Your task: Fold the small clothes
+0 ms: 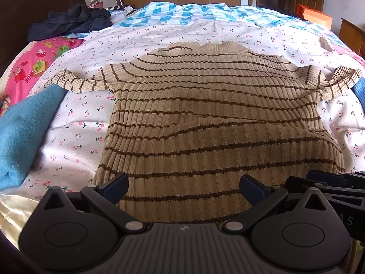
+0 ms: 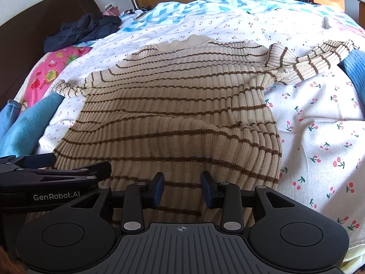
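Striped sweater lies flat on the bed sheet, collar at 12 o'clock, hem at 6 o'clock beneath both tools, sleeves spread toward 9 and 3 o'clock.

Risks, as judged:
- A raised wrinkle crosses the body midway; folding over it would likely lock in a crooked crease.
- Both grippers sit close together at the hem, toward its right part; lifting from there could leave the left corner dragging and skew the fold.
- The right sleeve ends touching a blue garment; pulling the sleeve inward might drag that garment along.
- Ribbed knit stretches; an uneven pinch may pick up only the top layer.

Pose: left gripper released, jaws spread wide over the hem, pointing toward 12 o'clock. Right gripper parted more narrowly, empty, just beside the left, same heading. Whether either touches the fabric cannot be told.
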